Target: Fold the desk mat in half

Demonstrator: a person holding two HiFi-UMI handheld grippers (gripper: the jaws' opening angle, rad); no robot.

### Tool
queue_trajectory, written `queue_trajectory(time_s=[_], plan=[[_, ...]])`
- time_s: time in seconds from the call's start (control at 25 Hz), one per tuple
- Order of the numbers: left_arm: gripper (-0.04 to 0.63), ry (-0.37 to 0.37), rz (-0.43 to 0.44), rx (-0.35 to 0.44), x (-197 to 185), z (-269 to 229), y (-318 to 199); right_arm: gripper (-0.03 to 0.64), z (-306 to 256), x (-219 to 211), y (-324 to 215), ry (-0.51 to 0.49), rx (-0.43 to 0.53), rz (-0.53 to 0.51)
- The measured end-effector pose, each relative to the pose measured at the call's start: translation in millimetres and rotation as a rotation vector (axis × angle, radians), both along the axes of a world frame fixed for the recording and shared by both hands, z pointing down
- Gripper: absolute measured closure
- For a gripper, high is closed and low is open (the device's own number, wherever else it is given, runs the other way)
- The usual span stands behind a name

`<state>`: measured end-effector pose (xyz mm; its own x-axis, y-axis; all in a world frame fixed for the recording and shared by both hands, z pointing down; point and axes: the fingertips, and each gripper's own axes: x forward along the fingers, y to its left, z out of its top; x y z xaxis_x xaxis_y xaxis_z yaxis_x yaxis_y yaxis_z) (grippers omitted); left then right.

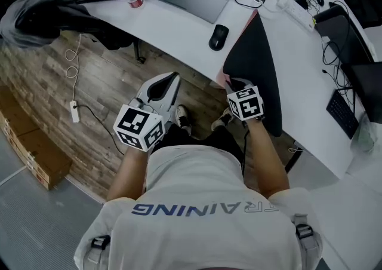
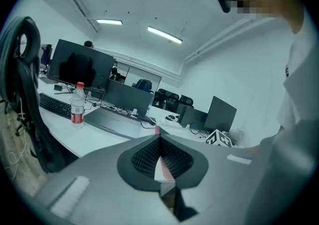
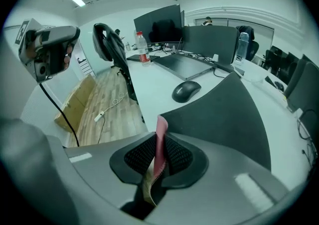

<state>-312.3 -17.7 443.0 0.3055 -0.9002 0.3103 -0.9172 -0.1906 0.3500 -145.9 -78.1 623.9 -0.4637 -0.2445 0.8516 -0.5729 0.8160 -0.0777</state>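
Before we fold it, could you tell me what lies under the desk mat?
The white desk shows beside the desk mat. The mat's pink underside shows at the corner pinched in the right gripper. Anything beneath the flat part is covered.

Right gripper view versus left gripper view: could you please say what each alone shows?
Right only: the brown cardboard box, the left gripper, and the pink-backed edge of the dark grey desk mat, pinched between the fingers of the right gripper. Left only: the right gripper's black-and-white marker cube. Both: the clear red-labelled water bottle, the grey laptop, the white desk.
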Motion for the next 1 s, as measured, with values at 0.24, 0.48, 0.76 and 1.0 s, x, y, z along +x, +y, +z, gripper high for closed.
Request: queue_trajectory(time_s=[0.24,0.48,0.76,1.0], plan=[[0.595,0.002,-0.01,0.005,-5.0,-0.8,5.0,0.521,19.0,-3.2,1.6,0.05,-0.024,-0.012],[0.595,0.009,0.011,0.013,4.5,-5.1,-0.9,0.453,4.9,-2.4,3.1,-0.029,-0.053,0.004],[0.595,0.004,0.088,0.066,31.7,-24.2,-25.5,0.496,-62.5,19.1,-10.8,-0.207,0.033,0.115],[0.595,-0.018,0.179,0.137,72.5,-53.0,-61.0,0.595,-136.4,76.7,-44.9,-0.308,0.208,0.272]])
